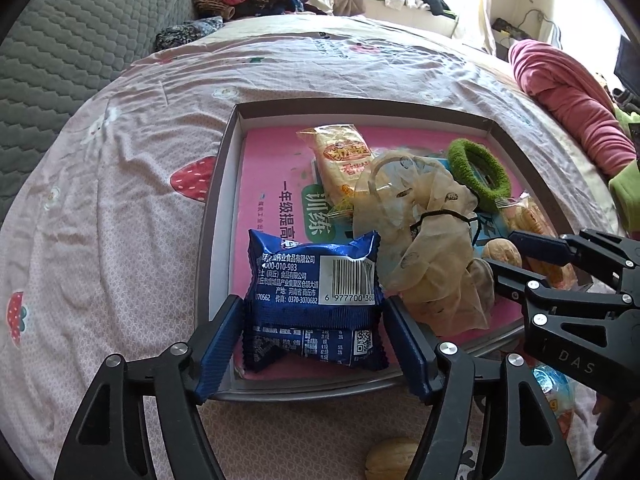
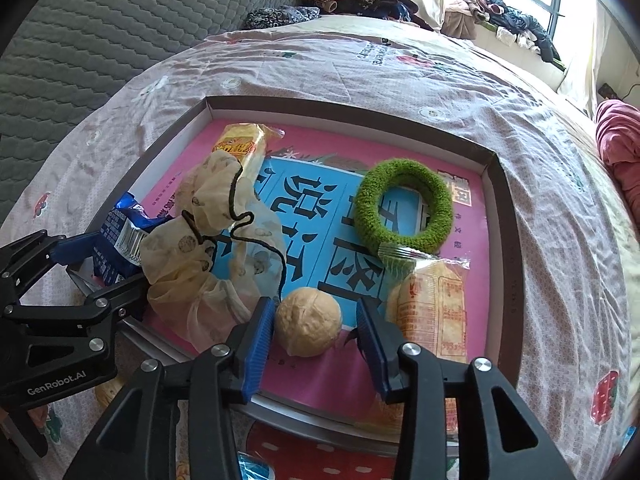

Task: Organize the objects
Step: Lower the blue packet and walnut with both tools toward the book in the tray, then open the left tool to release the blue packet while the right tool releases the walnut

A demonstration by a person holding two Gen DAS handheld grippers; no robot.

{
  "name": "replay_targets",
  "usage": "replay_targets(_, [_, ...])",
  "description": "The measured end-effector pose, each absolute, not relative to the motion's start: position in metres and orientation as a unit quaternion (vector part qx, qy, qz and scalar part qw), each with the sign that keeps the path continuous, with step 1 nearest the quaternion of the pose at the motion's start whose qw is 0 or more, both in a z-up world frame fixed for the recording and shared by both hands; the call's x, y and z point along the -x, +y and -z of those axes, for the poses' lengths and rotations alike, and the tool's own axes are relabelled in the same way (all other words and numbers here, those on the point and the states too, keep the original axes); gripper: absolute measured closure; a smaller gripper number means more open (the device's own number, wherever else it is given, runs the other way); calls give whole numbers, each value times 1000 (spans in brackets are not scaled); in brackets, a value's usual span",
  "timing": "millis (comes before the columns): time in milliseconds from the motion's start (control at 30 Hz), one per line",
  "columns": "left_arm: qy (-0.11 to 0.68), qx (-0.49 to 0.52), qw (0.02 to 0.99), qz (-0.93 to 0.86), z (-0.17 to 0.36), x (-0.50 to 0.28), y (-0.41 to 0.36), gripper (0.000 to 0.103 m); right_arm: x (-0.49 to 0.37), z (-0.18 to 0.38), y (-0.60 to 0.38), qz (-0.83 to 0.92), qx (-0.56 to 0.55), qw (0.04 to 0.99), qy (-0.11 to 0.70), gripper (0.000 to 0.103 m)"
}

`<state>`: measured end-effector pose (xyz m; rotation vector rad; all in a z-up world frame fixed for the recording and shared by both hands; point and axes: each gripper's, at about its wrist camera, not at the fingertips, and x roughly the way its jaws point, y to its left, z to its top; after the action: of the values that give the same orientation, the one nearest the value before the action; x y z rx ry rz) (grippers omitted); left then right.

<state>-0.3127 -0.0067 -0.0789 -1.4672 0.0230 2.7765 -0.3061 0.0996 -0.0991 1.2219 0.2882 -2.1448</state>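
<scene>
The left gripper (image 1: 314, 344) is clamped on a blue snack packet (image 1: 314, 300) at the near left corner of the shallow box (image 1: 218, 200) on the bed. The right gripper (image 2: 316, 344) stands apart around a walnut (image 2: 309, 322) in the box, beside a green hair scrunchie (image 2: 404, 210) and a beige mesh pouch (image 2: 200, 256).

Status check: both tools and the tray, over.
Left tool shut on blue snack pack over tray. Right tool open around walnut. Sheer pouch crowds between.
</scene>
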Motion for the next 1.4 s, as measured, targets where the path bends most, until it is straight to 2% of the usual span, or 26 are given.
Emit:
replay_targets(300, [4,452,-15,-892,64,310,-13,26,307,90,104,823,-458,316,109,52])
replay_targets(800, [5,440,-22,-898,41,302,-16,25,300,61,109,834,-440,314,109,51])
replay_targets(900, [7,438,-23,-898,37,300,-16,24,299,55,109,836,-438,313,109,46])
replay_targets(1067, [8,433,-28,-901,28,295,-16,22,296,46,111,838,-433,313,109,46])
replay_targets(1300, [8,425,-31,-905,13,287,-15,21,289,32,115,843,-425,312,108,39])
replay_targets(1400, [11,421,-33,-907,5,283,-15,20,285,23,116,846,-419,312,107,34])
